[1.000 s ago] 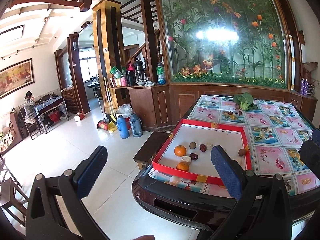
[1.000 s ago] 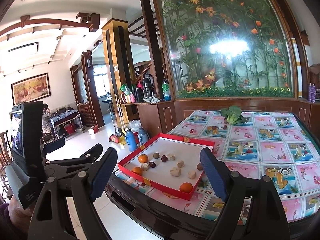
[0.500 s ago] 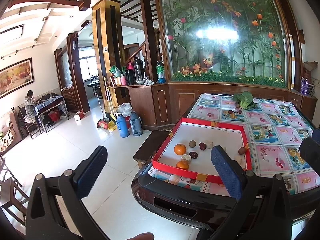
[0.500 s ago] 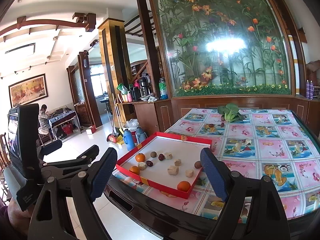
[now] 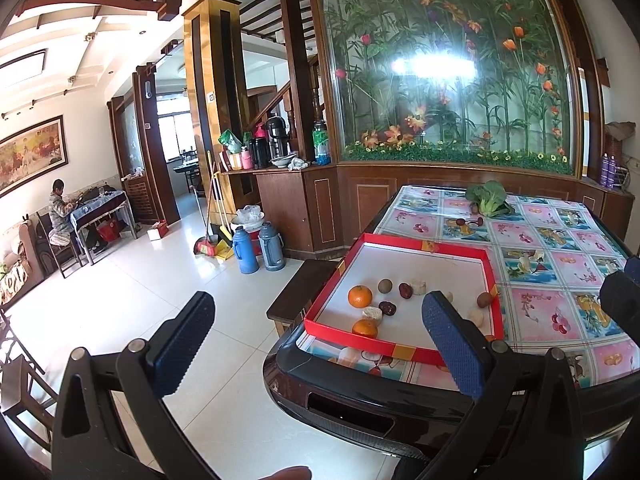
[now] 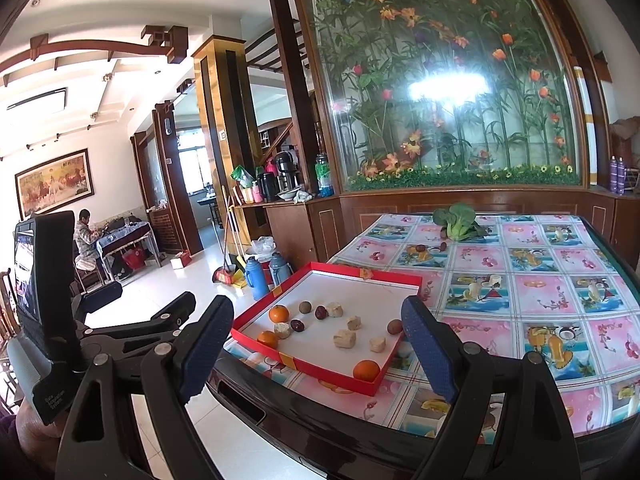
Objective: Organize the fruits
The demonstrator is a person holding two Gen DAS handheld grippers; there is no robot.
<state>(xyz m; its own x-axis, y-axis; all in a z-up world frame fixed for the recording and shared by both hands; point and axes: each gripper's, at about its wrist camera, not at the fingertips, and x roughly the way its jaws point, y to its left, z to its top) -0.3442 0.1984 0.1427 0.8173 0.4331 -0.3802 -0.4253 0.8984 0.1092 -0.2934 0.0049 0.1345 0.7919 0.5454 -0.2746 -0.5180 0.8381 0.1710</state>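
A red-rimmed white tray [image 5: 456,249] [image 6: 370,272] lies at the near left corner of the table. In it lie oranges [image 5: 359,296] [image 6: 366,370], dark red dates [image 5: 405,290] [image 6: 320,312], brown round fruits [image 6: 394,326] and pale chunks [image 6: 344,338]. My left gripper [image 5: 316,344] is open and empty, held off the table's near edge. My right gripper [image 6: 318,350] is open and empty, also short of the table. The left gripper shows at the left of the right wrist view [image 6: 132,320].
The table [image 6: 520,280] has a fruit-print cloth and a dark raised rim. A green leafy vegetable [image 6: 456,220] and small dark fruits [image 6: 420,248] lie at its far side. A low bench [image 5: 300,288], two flasks [image 5: 256,248] and a seated person [image 5: 58,208] are at left.
Both views have shifted slightly, with the tray sitting a little lower and nearer in the right wrist view. Both grippers stay open and empty.
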